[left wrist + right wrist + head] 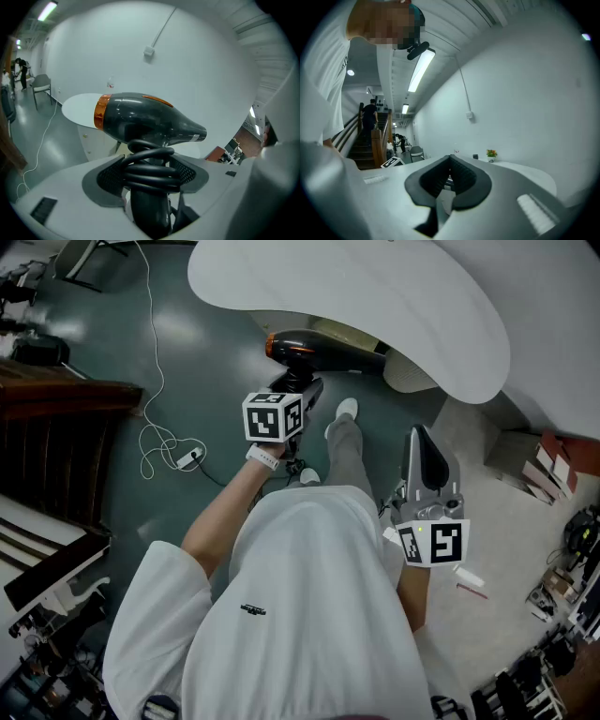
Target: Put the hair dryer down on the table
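Observation:
The hair dryer is black with an orange ring at its back end. It hangs in the air just below the near rim of the white curved table, held upright. My left gripper is shut on its handle. In the left gripper view the dryer's body sits above the jaws, and the black cord is coiled round the handle between the pads. My right gripper is low at my right side, pointing up, shut and empty; its ribbed pads meet at the tip.
A white cable lies looped on the green floor at the left. Dark wooden stairs stand further left. Boxes sit on the floor at the right. My feet are close to the table's base. A chair stands far off.

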Demonstrator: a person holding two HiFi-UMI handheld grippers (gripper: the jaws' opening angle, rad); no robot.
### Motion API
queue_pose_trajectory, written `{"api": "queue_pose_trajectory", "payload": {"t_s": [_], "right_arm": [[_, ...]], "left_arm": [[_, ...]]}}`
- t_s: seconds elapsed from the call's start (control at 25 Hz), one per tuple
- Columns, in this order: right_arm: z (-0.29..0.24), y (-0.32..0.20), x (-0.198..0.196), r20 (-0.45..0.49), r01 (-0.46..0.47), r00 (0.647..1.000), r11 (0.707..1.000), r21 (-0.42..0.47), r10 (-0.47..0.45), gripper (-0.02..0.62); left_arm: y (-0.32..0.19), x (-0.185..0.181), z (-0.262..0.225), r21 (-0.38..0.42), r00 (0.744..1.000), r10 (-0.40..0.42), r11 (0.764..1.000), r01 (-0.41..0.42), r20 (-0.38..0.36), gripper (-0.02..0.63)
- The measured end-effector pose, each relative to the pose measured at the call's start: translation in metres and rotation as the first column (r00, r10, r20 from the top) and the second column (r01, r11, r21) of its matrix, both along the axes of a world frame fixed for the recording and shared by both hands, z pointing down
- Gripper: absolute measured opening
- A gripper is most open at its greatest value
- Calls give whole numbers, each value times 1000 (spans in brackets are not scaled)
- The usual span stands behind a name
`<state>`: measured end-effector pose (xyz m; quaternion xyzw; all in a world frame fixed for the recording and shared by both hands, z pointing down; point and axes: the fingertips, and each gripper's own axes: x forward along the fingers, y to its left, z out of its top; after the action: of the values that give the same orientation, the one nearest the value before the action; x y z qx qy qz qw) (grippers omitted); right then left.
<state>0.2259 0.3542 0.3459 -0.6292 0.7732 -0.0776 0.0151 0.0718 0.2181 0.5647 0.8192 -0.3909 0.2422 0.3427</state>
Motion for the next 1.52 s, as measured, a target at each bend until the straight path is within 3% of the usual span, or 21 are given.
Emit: {"api": "queue_pose_trajectory", "payload": {"t_s": [0.24,0.4,0.64,0.8,1.36,1.52], "right_arm": [[-12,58,-73,-7,67,998,997,-30,-67,11],[-31,67,-98,-19,125,992,992,-3,-125,11],[-49,75,-114,6,176,984,984,34,-177,11],[-55,78,-122,-13,201,980,978,50,-200,11],[-47,86,-170,-34,252,967,967,44,-251,11],[-49,70,-166,-43,259,966,965,49,-257,11]], "left_arm": [[91,-104,-47,35,992,-124,992,125,-24,302],[129,-144,-65,16,969,-230,972,233,-85,302],[165,-169,-93,44,936,-326,942,334,-132,302],[177,-181,-111,92,927,-348,928,362,-136,302],[187,-224,-129,134,916,-368,911,390,-161,302],[173,-223,-133,140,914,-372,908,395,-164,302]]}}
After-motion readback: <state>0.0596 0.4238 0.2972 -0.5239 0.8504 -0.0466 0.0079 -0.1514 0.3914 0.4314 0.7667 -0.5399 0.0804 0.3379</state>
